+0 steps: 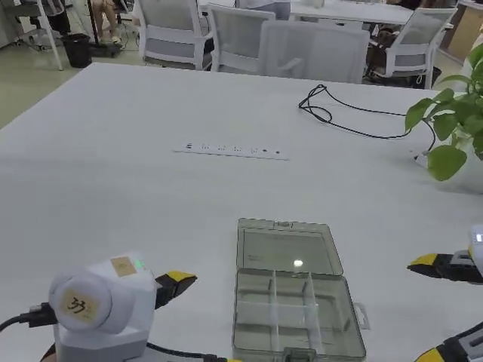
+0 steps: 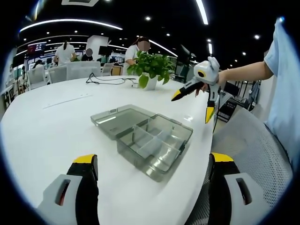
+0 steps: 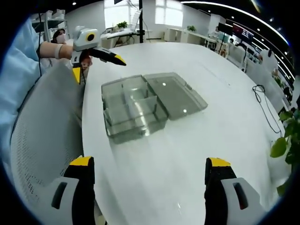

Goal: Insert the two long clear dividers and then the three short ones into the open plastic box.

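The clear plastic box (image 1: 296,313) lies open near the table's front edge, its lid (image 1: 287,250) folded flat on the far side. Clear dividers (image 1: 290,302) stand inside it and split it into several compartments. My left gripper (image 1: 202,320) hovers to the left of the box, open, holding nothing. On the other side of the box my right gripper (image 1: 423,309) is also open, with nothing between its fingers. The left gripper view shows the box (image 2: 154,140) ahead of its own jaws and the right gripper (image 2: 192,108) beyond it. In the right gripper view the box (image 3: 133,110) lies ahead, with the left gripper (image 3: 98,68) past it.
A white power strip (image 1: 230,149) lies mid-table. A black cable (image 1: 339,113) loops at the back right, beside a green plant (image 1: 453,128). Grey chairs (image 1: 241,38) stand behind the white table (image 1: 113,166). A mesh chair back (image 3: 42,140) is close by the table's near edge.
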Motion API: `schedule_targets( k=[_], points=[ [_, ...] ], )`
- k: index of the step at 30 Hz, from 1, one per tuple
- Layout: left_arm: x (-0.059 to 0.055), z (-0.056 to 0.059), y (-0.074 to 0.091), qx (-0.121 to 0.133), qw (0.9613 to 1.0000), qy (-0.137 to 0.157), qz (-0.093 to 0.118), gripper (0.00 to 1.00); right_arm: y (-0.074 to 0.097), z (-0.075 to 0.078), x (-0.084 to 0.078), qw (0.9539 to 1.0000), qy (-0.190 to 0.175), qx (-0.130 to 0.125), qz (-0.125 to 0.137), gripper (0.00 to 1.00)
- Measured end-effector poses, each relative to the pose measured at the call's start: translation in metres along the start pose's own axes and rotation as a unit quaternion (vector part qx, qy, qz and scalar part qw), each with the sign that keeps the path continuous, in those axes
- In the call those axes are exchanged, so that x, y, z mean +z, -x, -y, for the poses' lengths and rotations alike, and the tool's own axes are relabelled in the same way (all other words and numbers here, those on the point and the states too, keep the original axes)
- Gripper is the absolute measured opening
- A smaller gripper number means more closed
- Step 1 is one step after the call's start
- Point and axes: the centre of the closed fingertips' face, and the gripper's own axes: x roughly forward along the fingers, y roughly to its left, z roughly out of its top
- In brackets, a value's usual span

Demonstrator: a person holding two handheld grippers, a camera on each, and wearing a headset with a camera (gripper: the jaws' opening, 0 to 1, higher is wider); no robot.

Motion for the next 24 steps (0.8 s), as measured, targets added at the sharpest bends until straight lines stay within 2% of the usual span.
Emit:
schedule_targets(
  k=[4,7,8,11,13,15,16,17,19,20,22,24],
  points=[
    [-0.001,-0.001,0.001,0.002,1.0,0.003,-0.001,1.0,0.01,0.004,-0.023,0.9993,-0.001,-0.004,-0.037,0.97],
    [-0.002,0.0,0.001,0.002,1.0,0.002,-0.002,1.0,0.014,0.005,-0.037,0.9979,0.016,0.001,-0.063,0.92],
    [-0.001,0.0,0.001,0.003,1.0,0.003,-0.002,1.0,0.015,0.007,-0.043,0.9967,0.019,0.001,-0.079,0.9],
    [-0.001,-0.001,0.002,0.005,1.0,0.003,-0.002,1.0,0.016,0.009,-0.049,0.9951,0.03,0.004,-0.094,0.87],
    [0.0,-0.001,0.002,0.006,1.0,0.005,0.0,1.0,0.017,0.01,-0.055,0.9924,0.047,0.011,-0.113,0.85],
    [-0.001,-0.002,0.003,0.007,1.0,0.005,-0.001,1.0,0.017,0.012,-0.061,0.9877,0.078,0.017,-0.134,0.82],
    [-0.001,-0.002,0.004,0.008,1.0,0.004,-0.001,1.0,0.017,0.016,-0.067,0.9829,0.097,0.016,-0.155,0.8],
    [-0.001,-0.003,0.004,0.009,0.9999,0.005,-0.001,1.0,0.017,0.016,-0.071,0.9798,0.11,0.022,-0.166,0.79],
    [-0.001,-0.004,0.005,0.011,0.9999,0.006,0.0,1.0,0.017,0.018,-0.081,0.9722,0.124,0.03,-0.197,0.74],
    [-0.001,-0.004,0.006,0.012,0.9999,0.007,0.0,1.0,0.017,0.019,-0.082,0.9705,0.127,0.029,-0.203,0.71],
    [-0.002,-0.005,0.008,0.014,0.9999,0.009,-0.001,1.0,0.014,0.02,-0.081,0.9714,0.127,0.034,-0.198,0.68],
    [-0.004,-0.005,0.009,0.016,0.9998,0.01,-0.002,0.99,0.014,0.022,-0.085,0.9688,0.131,0.039,-0.207,0.65]
  ],
)
